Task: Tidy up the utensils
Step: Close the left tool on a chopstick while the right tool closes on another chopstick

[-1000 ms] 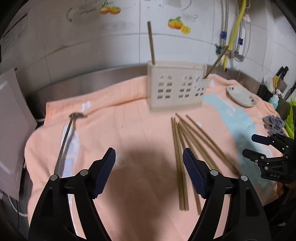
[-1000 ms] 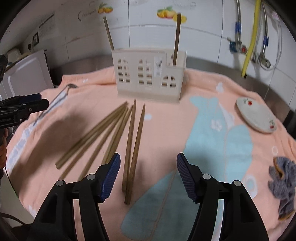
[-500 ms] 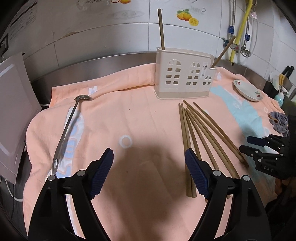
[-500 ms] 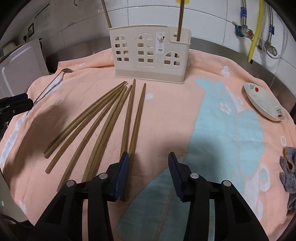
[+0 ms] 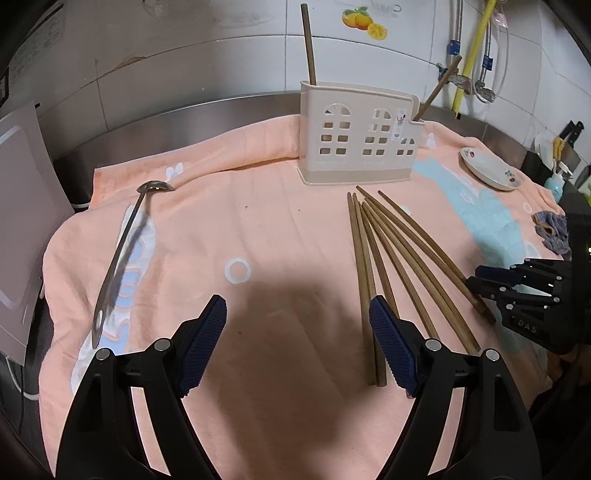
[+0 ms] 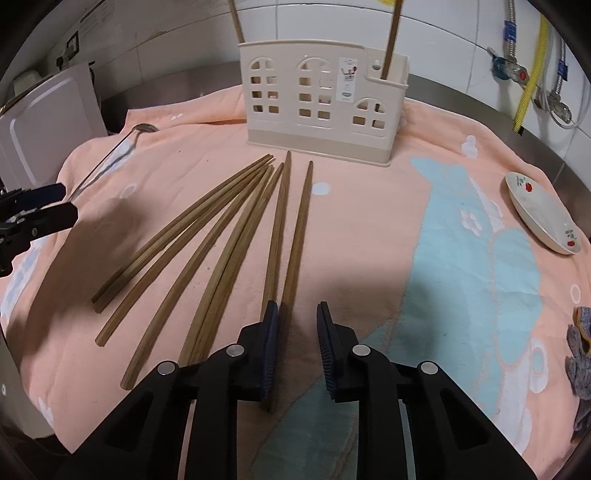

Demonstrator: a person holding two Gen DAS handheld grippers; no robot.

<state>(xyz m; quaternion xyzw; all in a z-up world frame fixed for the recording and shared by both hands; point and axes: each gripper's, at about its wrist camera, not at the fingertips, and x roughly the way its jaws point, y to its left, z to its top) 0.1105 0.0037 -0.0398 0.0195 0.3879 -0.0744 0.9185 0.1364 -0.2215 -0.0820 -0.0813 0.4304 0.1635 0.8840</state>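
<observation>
Cream holder (image 6: 321,110), 2 chopsticks (image 6: 390,40) inside

Black plastic claw (image 6: 294,325), ribbed blue pads (image 6: 269,343), silver screws

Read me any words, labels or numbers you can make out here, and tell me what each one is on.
"DAS": raised letters on the body of the right gripper, seen from the left camera.
Sticker on the utensil holder: print too small to read.
Fruit sticker on the wall tile: no readable words.
Notice on the wall: too blurred to read.
</observation>
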